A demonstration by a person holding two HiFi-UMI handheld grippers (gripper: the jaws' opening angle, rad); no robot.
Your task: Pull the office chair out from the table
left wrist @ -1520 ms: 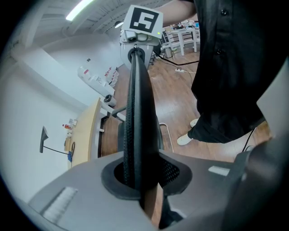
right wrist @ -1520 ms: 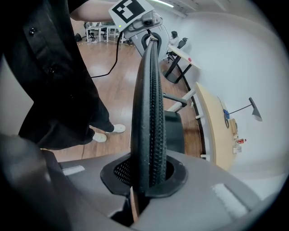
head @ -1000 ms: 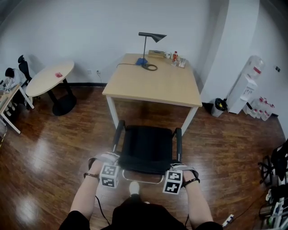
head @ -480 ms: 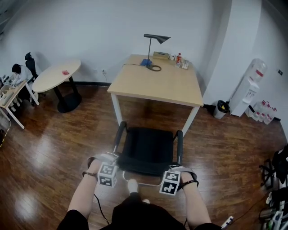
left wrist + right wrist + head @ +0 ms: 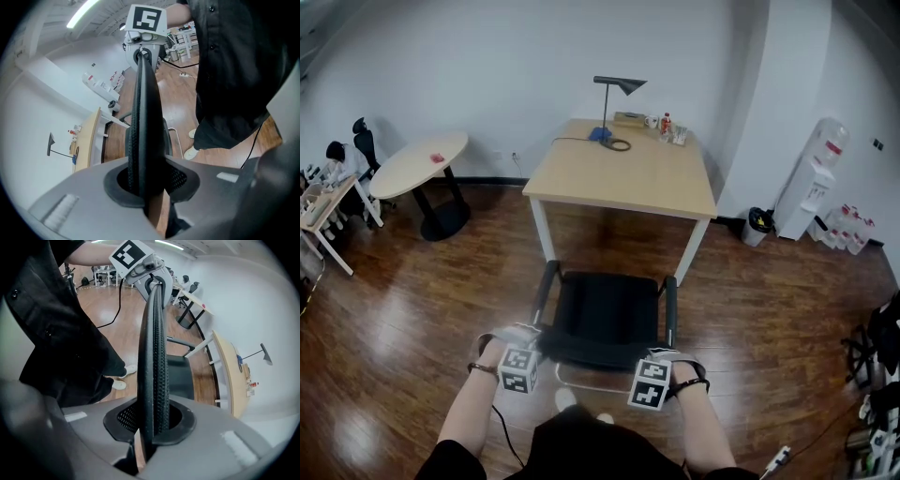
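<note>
Clamping office chair (image 5: 605, 314) backrest rim (image 5: 143, 93): left gripper (image 5: 146, 185), right gripper (image 5: 152, 425) both pinching it | risk: uneven tugging toward 6 o'clock could be swivelling chair, rim slipping out.

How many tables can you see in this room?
3: a square table behind the chair, a round table at left, and a desk cut off at the far left edge. Others may be out of view.

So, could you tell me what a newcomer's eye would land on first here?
The black office chair at centre foreground, with the left gripper and right gripper both shut on its backrest. Behind it stands a wooden table, a black desk lamp at its far edge.
</note>
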